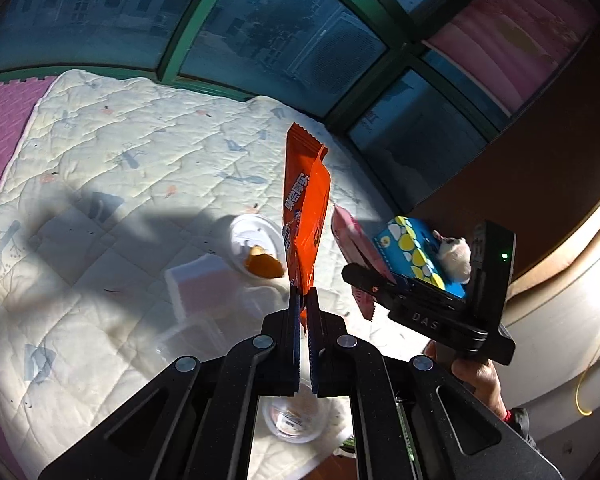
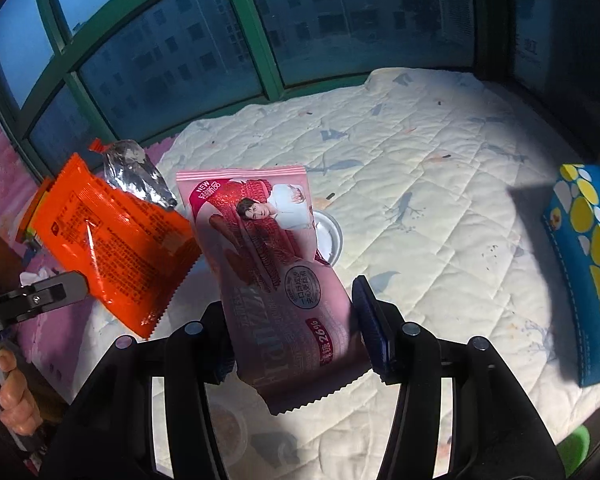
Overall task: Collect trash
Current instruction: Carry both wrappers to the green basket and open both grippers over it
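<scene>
The orange wrapper (image 1: 306, 216), torn open with a silver lining showing in the right wrist view, stands upright at centre frame, pinched at its lower edge by the left hand-held gripper (image 1: 305, 300). The pink wrapper (image 2: 276, 272) sits between the right hand-held gripper's (image 2: 296, 332) pads, which clamp its sides; it reads "NEW" and "26%". Below lie a white quilt (image 1: 112, 184), a white lid (image 1: 256, 246) holding orange peel (image 1: 263, 266), and, at right, a blue dotted box (image 2: 588, 264).

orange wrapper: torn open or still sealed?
Torn open: the orange wrapper shows its silver foil lining at the top, pinched in the left gripper.
</scene>
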`<state>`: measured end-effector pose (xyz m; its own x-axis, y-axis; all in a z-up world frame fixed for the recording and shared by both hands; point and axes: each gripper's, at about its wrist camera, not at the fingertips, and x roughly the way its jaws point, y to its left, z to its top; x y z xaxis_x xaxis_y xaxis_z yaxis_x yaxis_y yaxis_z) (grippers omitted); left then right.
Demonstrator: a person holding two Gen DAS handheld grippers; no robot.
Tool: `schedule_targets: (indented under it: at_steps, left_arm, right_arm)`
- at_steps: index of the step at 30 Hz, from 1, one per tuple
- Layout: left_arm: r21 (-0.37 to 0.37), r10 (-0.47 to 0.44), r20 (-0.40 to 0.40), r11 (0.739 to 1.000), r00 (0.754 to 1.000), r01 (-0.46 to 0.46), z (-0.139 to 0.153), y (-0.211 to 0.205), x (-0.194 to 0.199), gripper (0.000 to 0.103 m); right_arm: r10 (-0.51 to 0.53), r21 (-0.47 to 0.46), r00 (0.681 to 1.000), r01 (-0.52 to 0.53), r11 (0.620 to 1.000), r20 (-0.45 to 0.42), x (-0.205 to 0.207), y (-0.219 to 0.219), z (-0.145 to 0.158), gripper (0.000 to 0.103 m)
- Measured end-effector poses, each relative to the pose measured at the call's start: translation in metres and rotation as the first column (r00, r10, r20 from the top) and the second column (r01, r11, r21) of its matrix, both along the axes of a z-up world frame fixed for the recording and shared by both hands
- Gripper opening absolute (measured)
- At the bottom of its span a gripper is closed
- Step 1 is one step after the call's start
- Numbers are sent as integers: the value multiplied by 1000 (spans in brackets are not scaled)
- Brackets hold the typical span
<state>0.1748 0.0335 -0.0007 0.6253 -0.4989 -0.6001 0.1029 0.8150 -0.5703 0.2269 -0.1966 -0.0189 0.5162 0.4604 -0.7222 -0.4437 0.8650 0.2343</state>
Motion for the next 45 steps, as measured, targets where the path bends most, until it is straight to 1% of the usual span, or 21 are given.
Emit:
schedule_targets:
  at_steps: [4,6,10,14,17,20,24,26,31,33,35,38,40,43,45]
  left_arm:
    - [3,-52,18,999,998,52,6,-24,-9,4]
    - [1,-81,21,997,996,81,7,-36,-14,4]
    - [-1,-152,18,988,988,152,6,-66,-22,4]
    - [10,-235,3,972,972,235,0,-101,-31,4]
    - [6,-289,-13,957,957,289,-5,-126,-35,4]
    - [8,-353,-33,936,935,353,-13,-156,-41,4]
    - [14,-426,-57,904,903,428,-22,-191,-50,4]
    - [19,-458,-70,888,886,460,-26,-208,-54,4]
    - [52,-524,-98,847,846,530,-35,-250,-62,4]
    - [64,-544,-108,832,832,552,-40,-266,-64,4]
    - [73,-561,-119,818,819,570,-43,-278,-64,4]
    - [88,-581,-135,800,803,593,-49,-297,-65,4]
    - [108,-590,-142,789,795,605,-53,-309,-66,4]
    - [111,-611,-162,769,775,630,-59,-324,-66,4]
    - [117,-619,-176,759,765,641,-64,-333,-66,4]
  right_arm:
    - [-73,1,997,73,997,38,-30,-24,11,52]
    - [-108,22,993,107,994,37,-46,-39,12,52]
    - [-194,13,980,193,981,52,-80,-72,7,52]
    - [-298,21,954,298,954,30,-111,-113,-5,52]
    - [-376,19,927,376,927,11,-132,-143,-17,52]
    - [-454,17,891,454,891,-21,-151,-175,-30,53]
    - [-555,10,829,557,830,-72,-176,-218,-51,54]
    - [-589,15,802,593,805,-104,-185,-236,-62,55]
    - [-655,8,738,665,747,-160,-194,-265,-88,56]
    - [-669,13,721,682,732,-179,-197,-274,-96,57]
    - [-685,17,703,700,714,-191,-199,-282,-103,68]
    - [-700,24,686,718,696,-197,-203,-292,-109,72]
    - [-703,35,681,723,690,-206,-206,-298,-112,72]
    - [-711,44,675,731,682,-197,-211,-303,-111,73]
    - [-712,51,674,732,679,-195,-216,-306,-110,73]
